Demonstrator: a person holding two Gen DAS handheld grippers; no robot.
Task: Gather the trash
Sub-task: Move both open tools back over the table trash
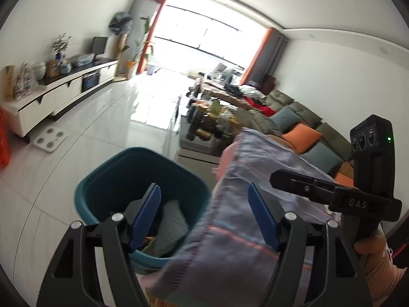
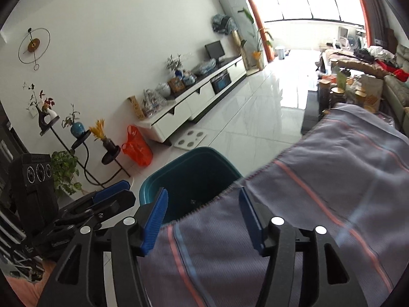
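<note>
Both grippers, left (image 1: pixel 204 216) and right (image 2: pixel 203 220), have jaws wide and empty; bin (image 1: pixel 107 179) sits just ahead of left jaws, cloth (image 2: pixel 332 179) drapes between right jaws, so keep cloth clear of bin mouth before dropping trash.

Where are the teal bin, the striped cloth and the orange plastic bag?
teal bin (image 1: pixel 102 179): left wrist view, on its rim.
striped cloth (image 2: pixel 332 179): right wrist view, mid-fabric.
orange plastic bag (image 2: pixel 136 148): right wrist view, bag body.
</note>
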